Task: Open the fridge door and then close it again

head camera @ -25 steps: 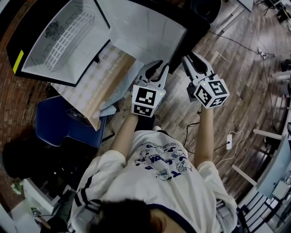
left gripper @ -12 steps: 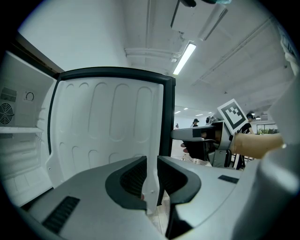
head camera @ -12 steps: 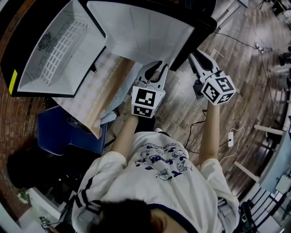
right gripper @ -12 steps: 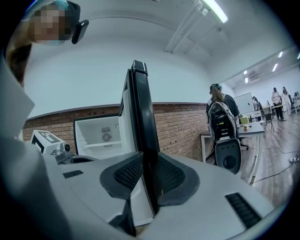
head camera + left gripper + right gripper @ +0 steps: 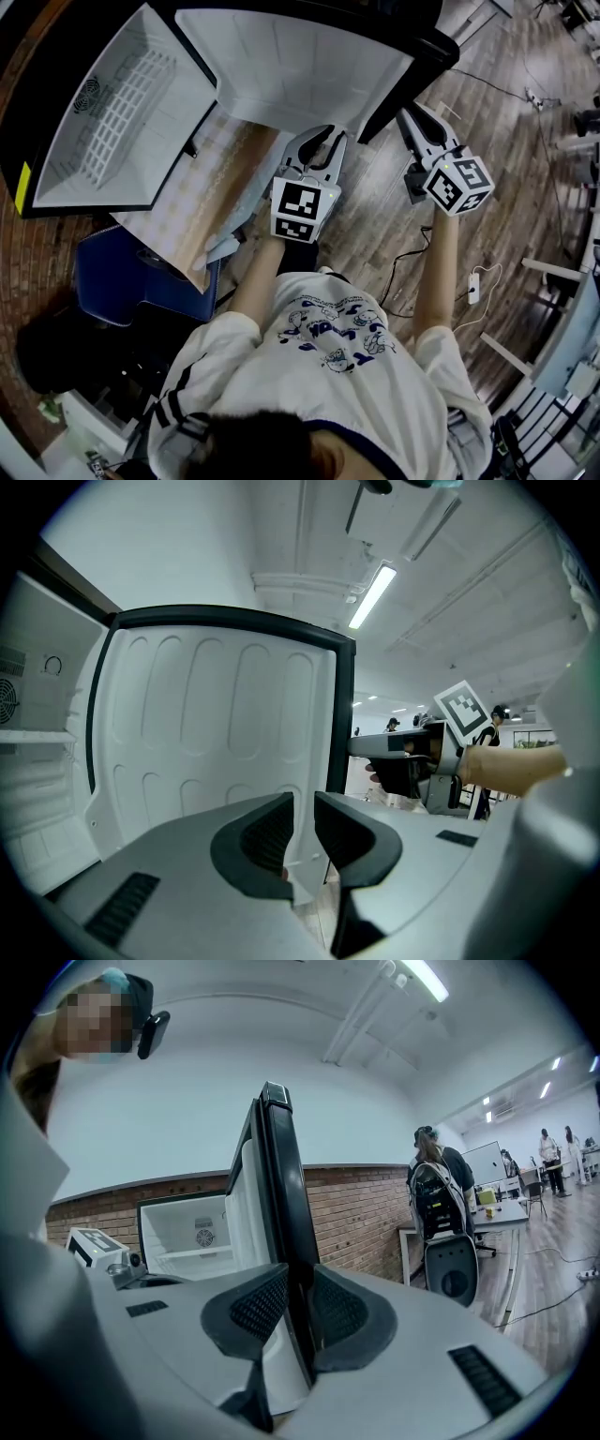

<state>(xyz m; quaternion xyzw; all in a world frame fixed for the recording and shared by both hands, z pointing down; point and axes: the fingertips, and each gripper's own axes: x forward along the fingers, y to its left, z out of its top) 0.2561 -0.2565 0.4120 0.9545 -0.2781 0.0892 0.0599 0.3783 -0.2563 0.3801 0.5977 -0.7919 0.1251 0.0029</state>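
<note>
The fridge door (image 5: 291, 66) stands wide open, its white lining toward the person; the left gripper (image 5: 319, 142), jaws together on nothing, faces that lining; the right gripper (image 5: 411, 114), jaws likewise together, is near the door's free edge, probably placed to push it closed.

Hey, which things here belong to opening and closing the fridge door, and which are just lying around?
Job: fridge, fridge door standing open, right gripper clamped on its edge, left gripper shut, empty.
Lying about: blue chair, power strip on the floor, backpack.
</note>
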